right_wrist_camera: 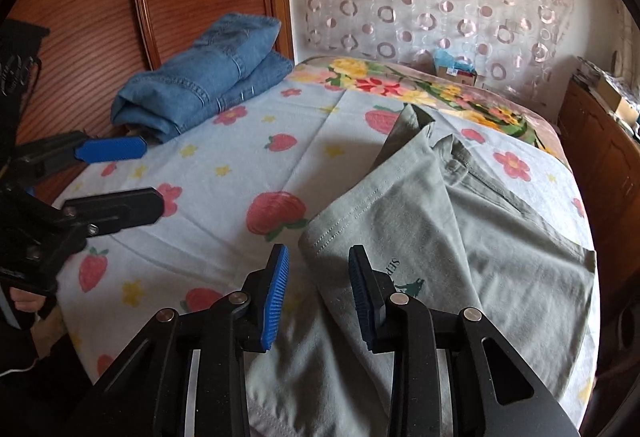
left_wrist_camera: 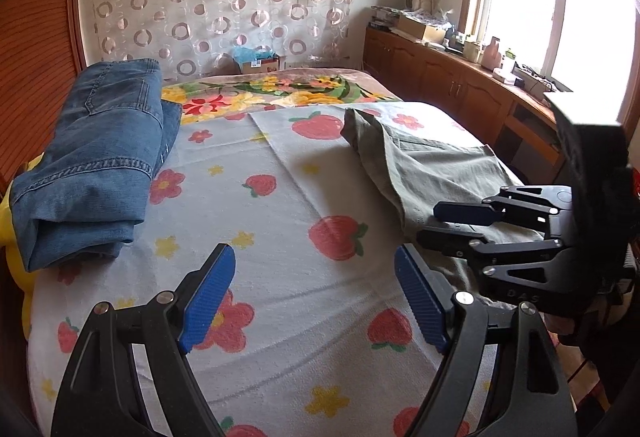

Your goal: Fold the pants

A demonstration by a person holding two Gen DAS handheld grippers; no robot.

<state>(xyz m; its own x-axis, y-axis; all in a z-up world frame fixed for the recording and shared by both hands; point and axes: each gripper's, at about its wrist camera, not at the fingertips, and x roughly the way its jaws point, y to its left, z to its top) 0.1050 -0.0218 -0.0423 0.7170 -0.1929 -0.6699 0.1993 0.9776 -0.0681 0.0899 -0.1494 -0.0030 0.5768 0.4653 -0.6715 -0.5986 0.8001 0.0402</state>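
With the pants [right_wrist_camera: 460, 237] part-folded on the bed [right_wrist_camera: 224, 177], the right gripper [right_wrist_camera: 318, 297] hangs unclenched over their 9 o'clock hem and must nip it, the left gripper [left_wrist_camera: 314, 297] wide, empty.

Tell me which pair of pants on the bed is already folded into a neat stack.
The blue jeans by the wooden headboard. The grey-green pants still lie spread out, one leg flipped over, under the right gripper.

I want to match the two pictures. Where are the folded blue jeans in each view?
Left wrist view: the folded blue jeans lie at the left edge, on the bed.
Right wrist view: the jeans lie upper left, against the wooden headboard.
Shared landmark: the grey-green pants.
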